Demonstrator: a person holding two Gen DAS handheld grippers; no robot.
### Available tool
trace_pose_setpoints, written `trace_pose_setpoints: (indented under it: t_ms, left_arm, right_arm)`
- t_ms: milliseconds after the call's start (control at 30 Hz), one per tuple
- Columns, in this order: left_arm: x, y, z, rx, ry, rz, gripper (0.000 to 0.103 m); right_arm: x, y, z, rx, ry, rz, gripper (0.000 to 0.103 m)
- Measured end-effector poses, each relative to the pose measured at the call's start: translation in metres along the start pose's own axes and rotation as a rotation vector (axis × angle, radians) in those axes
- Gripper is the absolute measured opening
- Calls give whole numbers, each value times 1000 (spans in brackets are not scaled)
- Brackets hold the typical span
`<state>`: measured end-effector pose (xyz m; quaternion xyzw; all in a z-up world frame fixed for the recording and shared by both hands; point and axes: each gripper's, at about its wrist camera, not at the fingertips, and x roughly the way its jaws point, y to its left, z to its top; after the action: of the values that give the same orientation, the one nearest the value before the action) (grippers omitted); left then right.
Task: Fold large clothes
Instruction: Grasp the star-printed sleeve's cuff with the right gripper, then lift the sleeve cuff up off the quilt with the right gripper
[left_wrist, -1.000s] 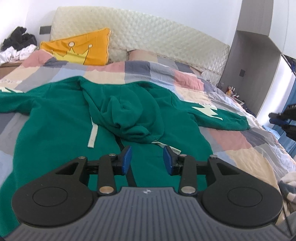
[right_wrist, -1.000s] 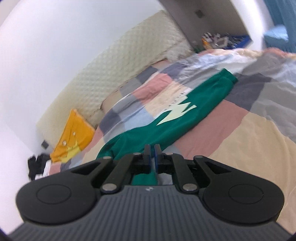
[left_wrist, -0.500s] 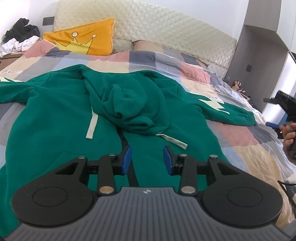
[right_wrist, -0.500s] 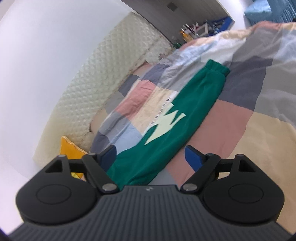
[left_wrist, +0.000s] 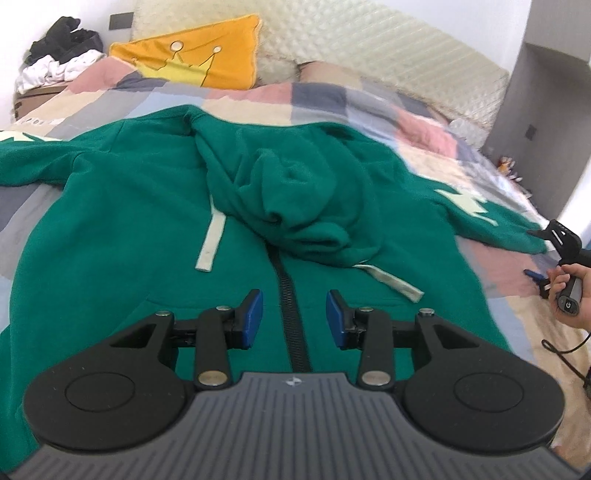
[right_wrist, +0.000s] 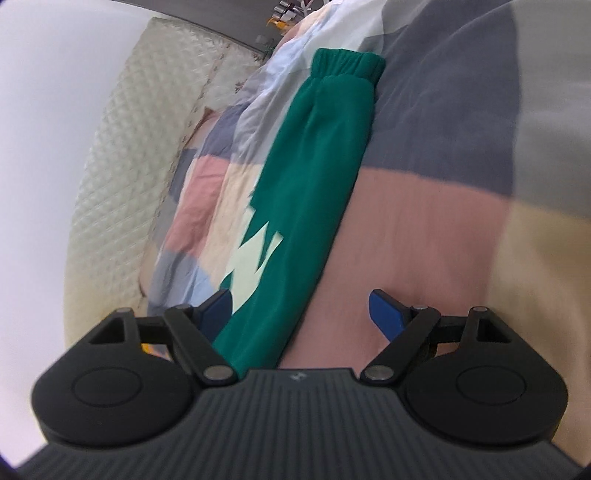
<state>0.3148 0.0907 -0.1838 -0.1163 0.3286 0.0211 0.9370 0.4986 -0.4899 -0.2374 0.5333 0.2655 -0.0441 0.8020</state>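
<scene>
A large green zip hoodie (left_wrist: 122, 229) lies face up on the bed, its hood (left_wrist: 303, 206) flopped over the chest and two cream drawstrings showing. My left gripper (left_wrist: 293, 319) is open and empty, hovering over the zipper near the hem. The hoodie's right sleeve (right_wrist: 314, 177), with a cream star patch and ribbed cuff, stretches away in the right wrist view. My right gripper (right_wrist: 301, 312) is wide open and empty just above that sleeve; it also shows in the left wrist view (left_wrist: 554, 254) near the cuff.
The bed has a patchwork quilt (left_wrist: 369, 107) and a quilted cream headboard (left_wrist: 406, 48). An orange crown pillow (left_wrist: 192, 55) leans at the head. A pile of clothes (left_wrist: 59, 51) sits at far left. A grey cabinet (left_wrist: 546, 74) stands right.
My right gripper went from shut to wide open and dropped close over the right sleeve. My left gripper stayed open and moved slightly lower and closer over the hoodie's front.
</scene>
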Motion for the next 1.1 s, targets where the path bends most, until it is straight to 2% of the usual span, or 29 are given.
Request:
trace_pose_setpoints:
  t_ms: [200,300,500,567,667,700,733,767,833,933,1100]
  left_arm:
    - [22,8,-2,-15,18,45,43]
    - [34,9,-3,-33,37,43,43]
    - [52,-7,-5,-4,41,-9,43]
    - [55,-10,-6,-3,34,-23,43]
    - [61,-13,-9,-14,67,-38,43]
    - [60,-15,-10,-11,62,-44,43]
    - [59,-17,-10,-7,62,-52,43]
    - [60,-18,-10,-6,63,-56,43]
    - [58,-19,-9,-17,57,-55,43]
    - [55,-22,-7,-26,38,-66,43]
    - [44,-27,-5,11,18,-63,43]
  right_arm:
    - [41,-7,36,-20,-83,26,82]
    - [58,-3,58,-62,-122,26,82]
    - [88,6,91,-131,-188,9,81]
    - [93,4,98,-128,-228,3,77]
    - [99,0,109,-125,-266,-34,60]
    - [100,-1,113,-134,-271,-46,47]
    - [100,-2,115,-145,-275,-63,27]
    - [100,-3,118,-160,-275,-92,19]
    - [99,-3,121,-197,-269,-102,11]
    - [84,9,113,-369,-312,-84,9]
    - [64,24,127,-402,-337,-76,8]
